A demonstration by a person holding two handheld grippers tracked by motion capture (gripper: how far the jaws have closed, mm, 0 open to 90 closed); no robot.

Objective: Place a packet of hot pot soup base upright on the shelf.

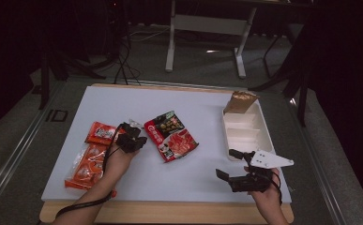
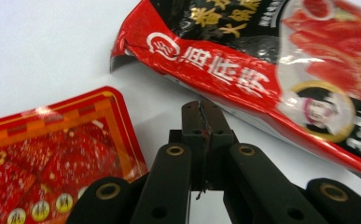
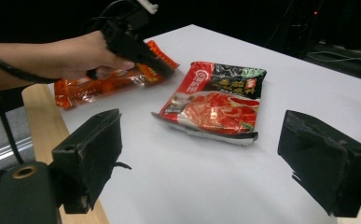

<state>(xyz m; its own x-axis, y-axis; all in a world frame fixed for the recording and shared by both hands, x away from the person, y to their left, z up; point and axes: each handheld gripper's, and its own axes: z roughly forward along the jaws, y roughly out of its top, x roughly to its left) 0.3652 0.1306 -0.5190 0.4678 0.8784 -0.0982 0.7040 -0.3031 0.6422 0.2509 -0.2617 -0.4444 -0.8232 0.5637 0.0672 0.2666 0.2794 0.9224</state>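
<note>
Dim room, dark floor, legs of a white desk frame behind the work area. White rectangular tabletop point(image 1: 123, 101) on a wooden base held everything.

White plastic compartment tray point(image 1: 259, 123) lay just ahead of the right tongs point(image 1: 229, 165), with a brown foil pouch point(image 1: 240, 101) leaning at its far end.

Large red-and-black plastic soup-base packet point(image 1: 170, 135) lay flat just beside the left tongs point(image 1: 137, 140), on the side toward the right tongs, apart from both. In the left gripper view its red lower edge sat just beyond the jaw tips; whether tips touched it, cannot tell.

Long orange-red clear-window snack packet point(image 1: 86, 166) lay under and beside the left forearm. Smaller orange-red square sachet point(image 1: 102, 132) lay just outside the left tongs, away from the soup-base packet.

Left tongs: jaws pressed together, nothing seen between them. Right tongs: jaws spread wide, empty, held low over bare tabletop, aimed at the soup-base packet, well apart from it.
</note>
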